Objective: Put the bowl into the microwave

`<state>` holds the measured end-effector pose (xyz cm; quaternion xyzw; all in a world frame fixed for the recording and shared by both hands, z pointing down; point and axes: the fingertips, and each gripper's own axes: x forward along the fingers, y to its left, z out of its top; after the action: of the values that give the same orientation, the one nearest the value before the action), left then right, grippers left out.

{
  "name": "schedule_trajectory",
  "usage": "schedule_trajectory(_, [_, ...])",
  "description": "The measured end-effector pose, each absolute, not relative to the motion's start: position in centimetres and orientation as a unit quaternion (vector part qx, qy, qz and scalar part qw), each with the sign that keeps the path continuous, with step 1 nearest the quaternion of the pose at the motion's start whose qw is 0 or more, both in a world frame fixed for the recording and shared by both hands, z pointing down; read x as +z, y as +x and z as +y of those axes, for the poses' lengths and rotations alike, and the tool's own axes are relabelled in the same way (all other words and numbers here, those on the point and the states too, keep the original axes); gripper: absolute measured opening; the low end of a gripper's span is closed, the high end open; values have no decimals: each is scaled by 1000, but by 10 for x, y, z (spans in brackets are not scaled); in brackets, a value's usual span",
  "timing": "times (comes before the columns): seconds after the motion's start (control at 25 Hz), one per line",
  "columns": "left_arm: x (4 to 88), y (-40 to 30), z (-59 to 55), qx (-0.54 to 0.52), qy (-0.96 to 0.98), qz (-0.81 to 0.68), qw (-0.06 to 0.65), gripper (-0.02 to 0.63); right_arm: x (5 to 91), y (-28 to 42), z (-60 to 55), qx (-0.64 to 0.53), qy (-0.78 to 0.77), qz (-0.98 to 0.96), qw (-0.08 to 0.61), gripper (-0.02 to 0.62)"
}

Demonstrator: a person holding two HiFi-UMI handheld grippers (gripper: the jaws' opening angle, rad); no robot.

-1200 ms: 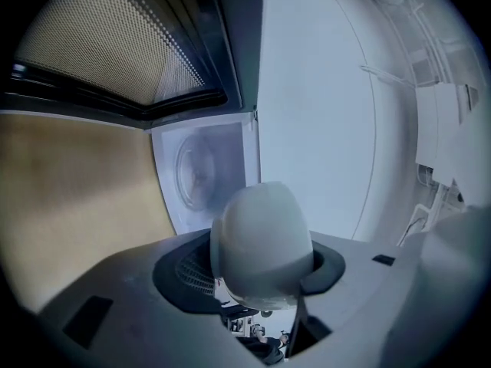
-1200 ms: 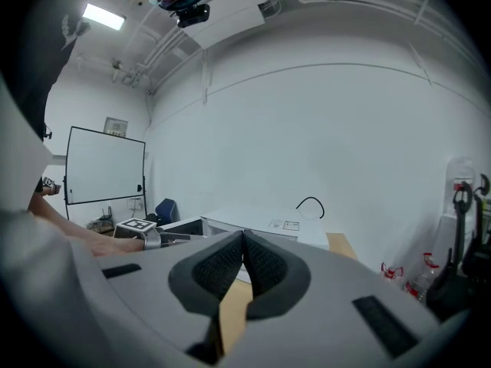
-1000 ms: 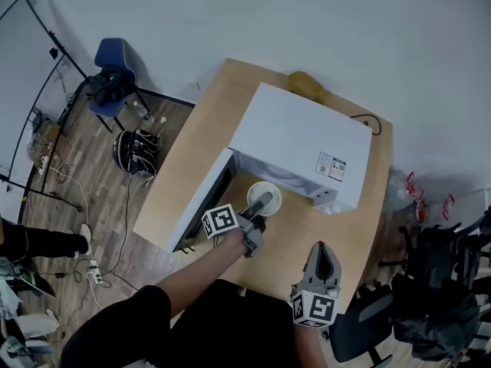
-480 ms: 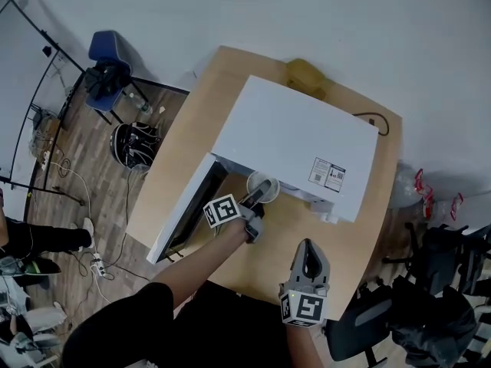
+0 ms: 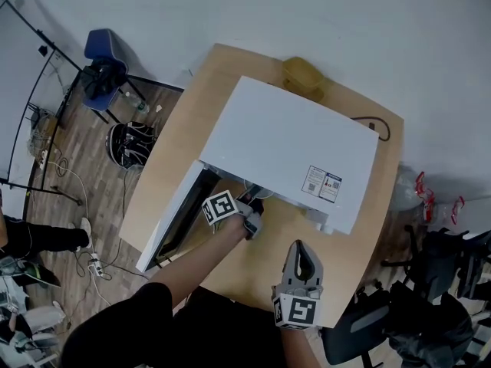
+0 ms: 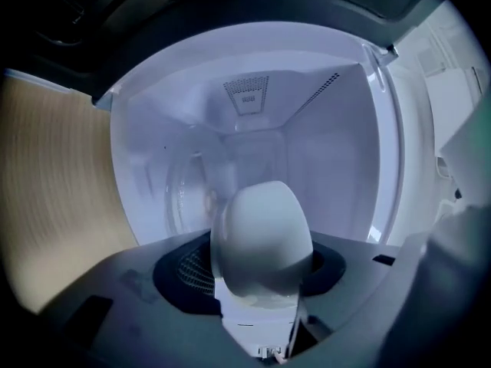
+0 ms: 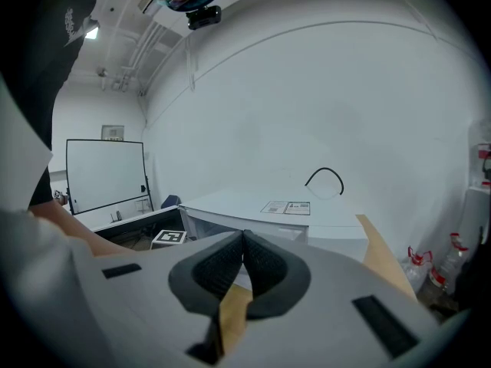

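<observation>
The white microwave (image 5: 288,148) stands on the wooden table (image 5: 165,175) with its door (image 5: 170,222) swung open to the left. My left gripper (image 5: 252,202) reaches level into the opening; in the head view the oven's top hides its tips and the bowl. In the left gripper view the white bowl (image 6: 265,236) sits tilted between the jaws, my left gripper (image 6: 261,271) shut on it, with the lit cavity (image 6: 253,140) just ahead. My right gripper (image 5: 299,261) hovers over the table's front part, to the right of the left arm; my right gripper (image 7: 243,248) is shut on nothing.
A yellow object (image 5: 301,73) lies behind the microwave and a black cable (image 5: 374,123) curls at its back right. A blue chair (image 5: 103,58) and cable clutter (image 5: 130,146) stand on the floor at left. A dark office chair (image 5: 360,330) is at the lower right.
My left gripper has carried the bowl forward and down, from in front of the opening to under the oven's top edge. The right gripper has drifted slightly left and lower.
</observation>
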<state>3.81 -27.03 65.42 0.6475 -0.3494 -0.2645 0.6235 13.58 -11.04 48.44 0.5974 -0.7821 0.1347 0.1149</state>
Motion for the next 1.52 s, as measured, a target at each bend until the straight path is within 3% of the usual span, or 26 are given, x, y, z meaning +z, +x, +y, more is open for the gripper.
schedule_trajectory(0.96, [680, 55, -318, -283, 598, -371, 652, 227, 504, 152, -109, 154, 605, -772, 120, 60])
schedule_trajectory(1.52, [688, 48, -312, -206, 569, -456, 652, 239, 499, 138, -100, 169, 593, -780, 107, 60])
